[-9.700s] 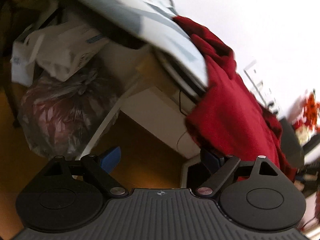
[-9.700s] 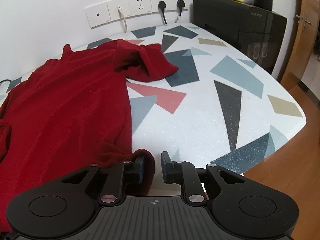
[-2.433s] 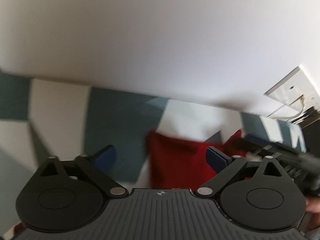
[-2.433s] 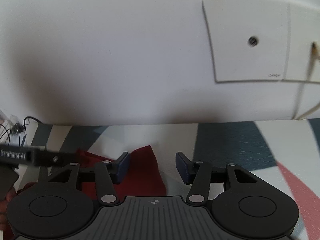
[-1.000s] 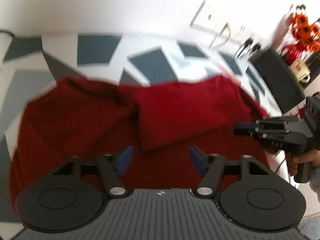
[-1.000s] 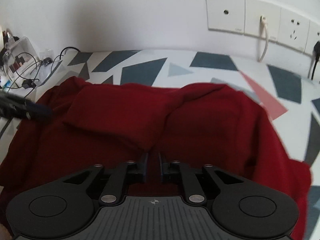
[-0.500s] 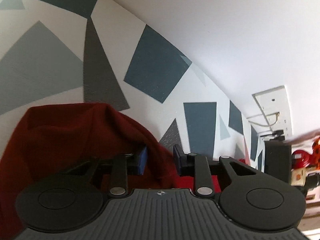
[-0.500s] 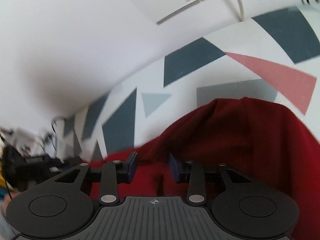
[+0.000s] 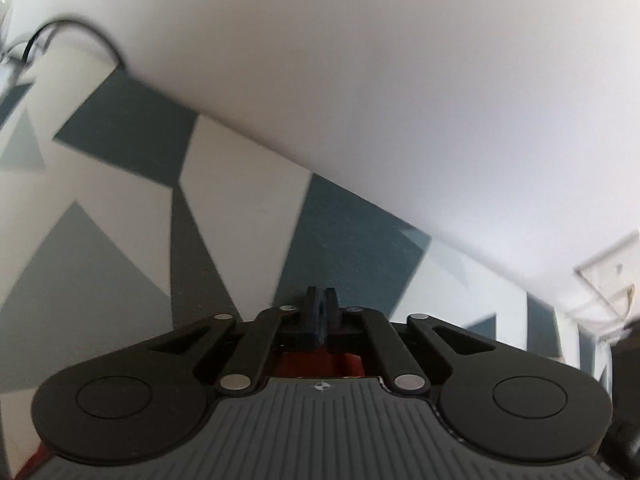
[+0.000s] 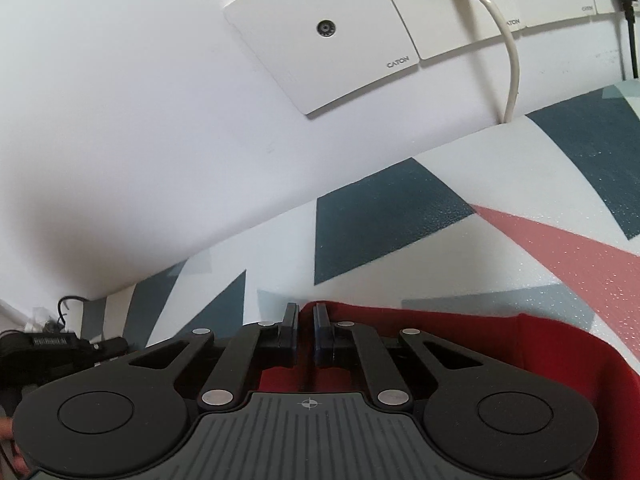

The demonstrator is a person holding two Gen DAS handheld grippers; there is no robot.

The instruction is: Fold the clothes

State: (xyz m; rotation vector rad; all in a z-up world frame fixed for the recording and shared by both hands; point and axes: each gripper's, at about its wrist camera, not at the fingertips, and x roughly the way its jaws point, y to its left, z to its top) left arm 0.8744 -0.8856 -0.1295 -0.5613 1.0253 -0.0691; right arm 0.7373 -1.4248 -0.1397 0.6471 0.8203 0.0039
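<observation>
Most of the red garment (image 10: 500, 360) was hidden from me, tucked under and behind my own grippers. From the left wrist view only a thin red strip (image 9: 320, 360) showed below the left gripper (image 9: 319, 312), and that view was smeared with blur. My left fingers (image 9: 312, 308) were pressed together with no gap; whether cloth sat between the pads I could not tell, since the linkage covered that spot.

My right gripper (image 10: 306, 332) was tilted, pointing low across the bench (image 10: 400, 232) toward the wall (image 10: 140, 100). Its fingers (image 10: 290, 328) stood nearly together, with a narrow slot between them and the red hem rising right at that slot, pinched there as far as I could see. The rest of the garment spread off to the right of those fingers, flat on the patterned bench.

Ahead and above the right fingers hung a socket plate (image 10: 332, 36) and a white cable (image 10: 508, 52) dropping behind the bench. Far left, cut off at the edge, I caught my other gripper's dark body (image 10: 52, 344).
</observation>
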